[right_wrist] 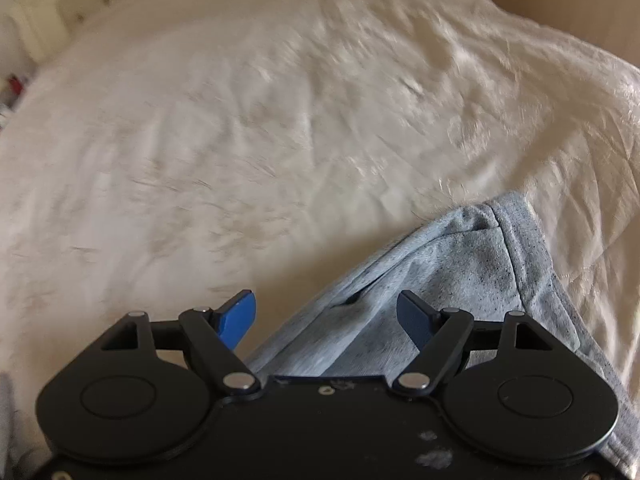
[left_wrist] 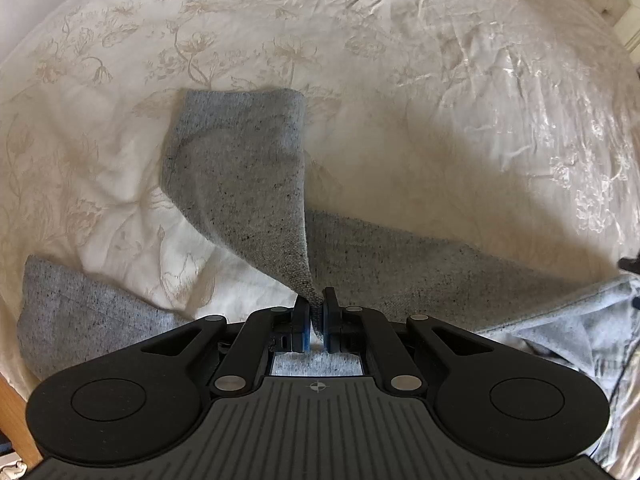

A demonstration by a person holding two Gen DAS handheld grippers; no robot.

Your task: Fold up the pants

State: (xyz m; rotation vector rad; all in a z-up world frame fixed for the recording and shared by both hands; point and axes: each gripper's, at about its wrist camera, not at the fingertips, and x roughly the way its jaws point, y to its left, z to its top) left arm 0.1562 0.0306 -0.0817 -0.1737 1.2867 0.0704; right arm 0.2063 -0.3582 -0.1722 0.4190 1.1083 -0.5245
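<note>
Grey speckled pants (left_wrist: 240, 184) lie on a white floral bedspread (left_wrist: 400, 80). My left gripper (left_wrist: 316, 308) is shut on a fold of one pant leg and lifts it, so the cloth rises in a ridge toward the jaws. Another part of the pants lies at the lower left (left_wrist: 80, 320). In the right wrist view the waist end of the pants (right_wrist: 460, 272) lies under and ahead of my right gripper (right_wrist: 326, 308), which is open and empty, its jaws wide apart just above the cloth.
The bedspread (right_wrist: 240, 140) fills both views. A tufted headboard (right_wrist: 60, 8) stands at the far edge. A wooden bed frame edge (left_wrist: 12, 412) shows at the lower left. A wall (right_wrist: 580, 0) rises at the far right.
</note>
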